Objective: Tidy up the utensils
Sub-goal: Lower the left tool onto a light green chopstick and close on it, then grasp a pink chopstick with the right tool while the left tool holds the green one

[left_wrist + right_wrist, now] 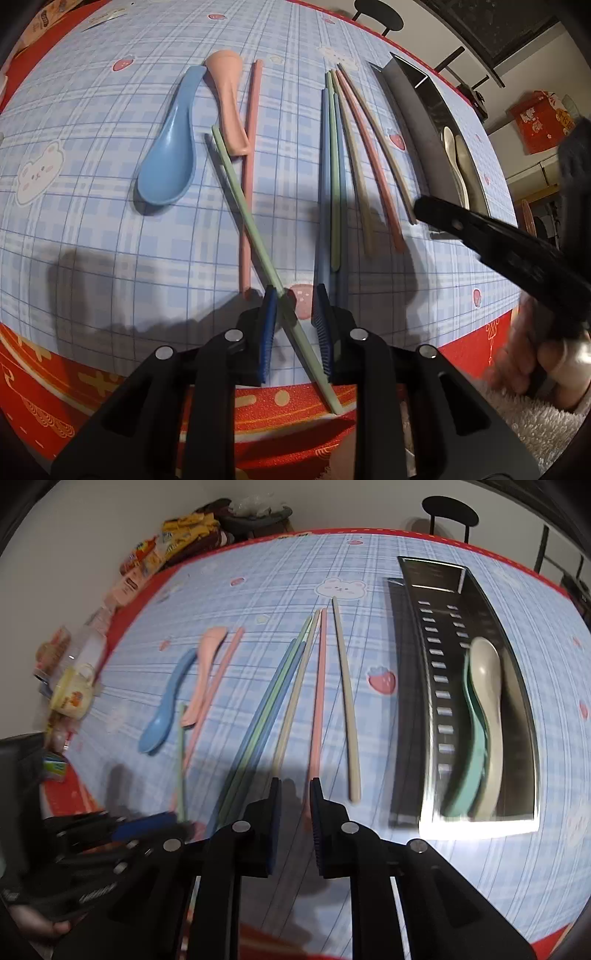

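Observation:
My left gripper (pixel 294 295) is open, with a green chopstick (pixel 243 210) lying slantwise between its pads on the table. A blue spoon (pixel 168 158), a pink spoon (pixel 229 103) and a pink chopstick (pixel 249 177) lie to its left. Several blue, green, beige and pink chopsticks (pixel 338 184) lie side by side in the middle. My right gripper (pixel 295 786) is open and empty, above the near end of a pink chopstick (pixel 318 709). The metal utensil tray (pixel 413 686) on the right holds a beige spoon (pixel 489 701) on a green spoon (pixel 467 775).
A blue plaid mat (pixel 406 878) covers the red tablecloth (pixel 74 376). Snack packets (pixel 177 535) and a yellow cup (pixel 74 696) stand along the table's left edge. A black stool (pixel 448 511) stands beyond the far edge. The right gripper (pixel 480 232) shows in the left wrist view.

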A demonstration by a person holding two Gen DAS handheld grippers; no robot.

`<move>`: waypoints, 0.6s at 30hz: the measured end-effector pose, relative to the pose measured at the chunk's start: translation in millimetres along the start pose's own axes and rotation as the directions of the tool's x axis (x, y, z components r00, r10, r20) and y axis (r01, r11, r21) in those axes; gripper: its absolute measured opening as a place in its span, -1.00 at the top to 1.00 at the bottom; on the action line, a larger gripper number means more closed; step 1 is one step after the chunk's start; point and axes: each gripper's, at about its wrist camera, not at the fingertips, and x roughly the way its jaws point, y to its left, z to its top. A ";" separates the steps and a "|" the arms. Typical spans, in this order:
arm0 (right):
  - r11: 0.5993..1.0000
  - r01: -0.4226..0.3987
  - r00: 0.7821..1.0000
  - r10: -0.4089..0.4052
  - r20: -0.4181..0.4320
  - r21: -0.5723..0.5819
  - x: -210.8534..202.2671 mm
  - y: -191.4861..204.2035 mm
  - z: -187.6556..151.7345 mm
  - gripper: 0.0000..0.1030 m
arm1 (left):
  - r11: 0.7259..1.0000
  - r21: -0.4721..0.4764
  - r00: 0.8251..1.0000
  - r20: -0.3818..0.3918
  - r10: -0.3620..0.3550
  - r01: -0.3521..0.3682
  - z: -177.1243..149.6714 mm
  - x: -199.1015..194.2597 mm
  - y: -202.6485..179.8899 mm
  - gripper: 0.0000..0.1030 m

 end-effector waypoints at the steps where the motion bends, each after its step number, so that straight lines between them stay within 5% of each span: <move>1: 1.000 0.007 1.000 -0.007 -0.014 0.002 6.8 0.4 4.8 0.71 | 1.000 -0.001 1.000 0.000 -0.001 0.001 0.7 -0.1 0.6 0.55; 16: 0.987 0.140 0.989 -0.142 -0.033 -0.075 39.0 10.6 19.6 0.72 | 0.999 -0.036 0.999 -0.033 -0.019 0.018 1.1 7.9 7.1 0.54; 18: 0.985 0.147 0.988 -0.151 -0.032 -0.087 38.6 10.6 18.7 0.84 | 0.999 -0.036 0.999 -0.033 -0.018 0.017 0.7 7.7 6.9 0.53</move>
